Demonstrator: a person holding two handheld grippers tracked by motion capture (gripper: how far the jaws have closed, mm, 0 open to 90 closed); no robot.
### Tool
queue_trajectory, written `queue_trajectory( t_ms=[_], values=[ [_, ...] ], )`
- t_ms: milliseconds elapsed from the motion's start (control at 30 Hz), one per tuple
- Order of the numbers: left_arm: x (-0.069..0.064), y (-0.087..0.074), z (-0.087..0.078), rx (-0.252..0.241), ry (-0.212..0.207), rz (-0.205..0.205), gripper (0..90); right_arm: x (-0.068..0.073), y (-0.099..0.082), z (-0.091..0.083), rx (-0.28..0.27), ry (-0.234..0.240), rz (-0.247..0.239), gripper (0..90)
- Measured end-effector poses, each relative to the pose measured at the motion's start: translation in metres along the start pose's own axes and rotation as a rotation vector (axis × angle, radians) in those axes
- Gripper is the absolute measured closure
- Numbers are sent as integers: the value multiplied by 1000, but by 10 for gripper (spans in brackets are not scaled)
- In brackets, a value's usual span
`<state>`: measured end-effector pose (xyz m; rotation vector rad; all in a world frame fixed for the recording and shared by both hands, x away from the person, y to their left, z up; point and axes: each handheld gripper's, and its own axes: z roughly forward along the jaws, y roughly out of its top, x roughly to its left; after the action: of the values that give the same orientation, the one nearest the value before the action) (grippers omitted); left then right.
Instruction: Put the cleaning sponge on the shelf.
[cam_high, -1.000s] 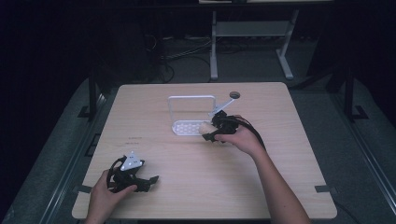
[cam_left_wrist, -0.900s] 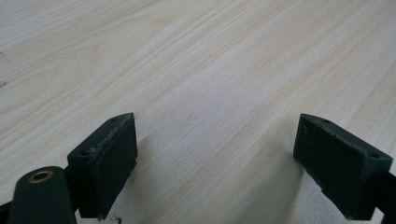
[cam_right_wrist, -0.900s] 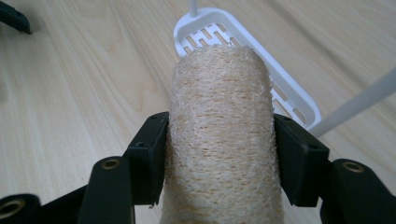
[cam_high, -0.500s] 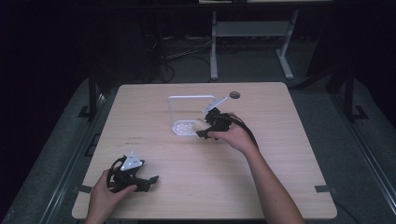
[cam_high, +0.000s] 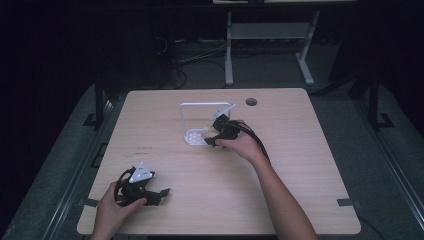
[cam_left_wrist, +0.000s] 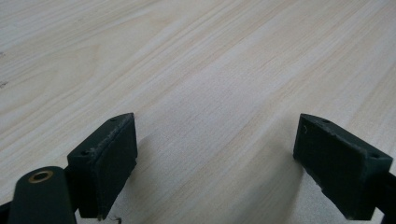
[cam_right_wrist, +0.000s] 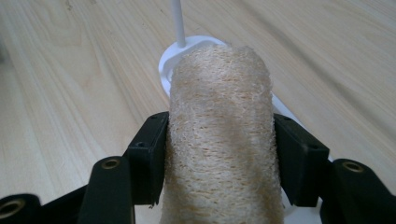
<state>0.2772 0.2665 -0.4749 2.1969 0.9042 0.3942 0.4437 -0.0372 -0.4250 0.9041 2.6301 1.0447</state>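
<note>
Right gripper view: loofah sponge (cam_right_wrist: 219, 135) being clamped between pads of right tongs (cam_right_wrist: 219, 154), nose over rim of white rack (cam_right_wrist: 187, 53). High view: right tongs (cam_high: 216, 134) being seen nearer rack (cam_high: 192, 107) than a second ago, now at its base plate; placement judged close. Left tongs (cam_high: 152, 192) being rested on desk (cam_high: 300, 150), well apart from rack, unmoved. Left gripper view: left tongs (cam_left_wrist: 212, 163) being held wide, nothing between. Sponge texture being given by right gripper view, rack frame by high view.

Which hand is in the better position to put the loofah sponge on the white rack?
Right. The right gripper grips the loofah sponge beside the white rack. The left gripper rests open at the near table edge, far away.
</note>
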Motion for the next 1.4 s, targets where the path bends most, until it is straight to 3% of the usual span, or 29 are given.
queue_trajectory(
  t_ms=[367,633,1400],
  values=[
    [0,0,0,-1,-1,-1,131,1,8,22,21,-26,-1,410],
    [0,0,0,-1,-1,-2,131,0,10,33,26,-33,26,409],
    [0,0,0,-1,-1,-2,130,0,11,44,49,-50,11,397]
  ],
)
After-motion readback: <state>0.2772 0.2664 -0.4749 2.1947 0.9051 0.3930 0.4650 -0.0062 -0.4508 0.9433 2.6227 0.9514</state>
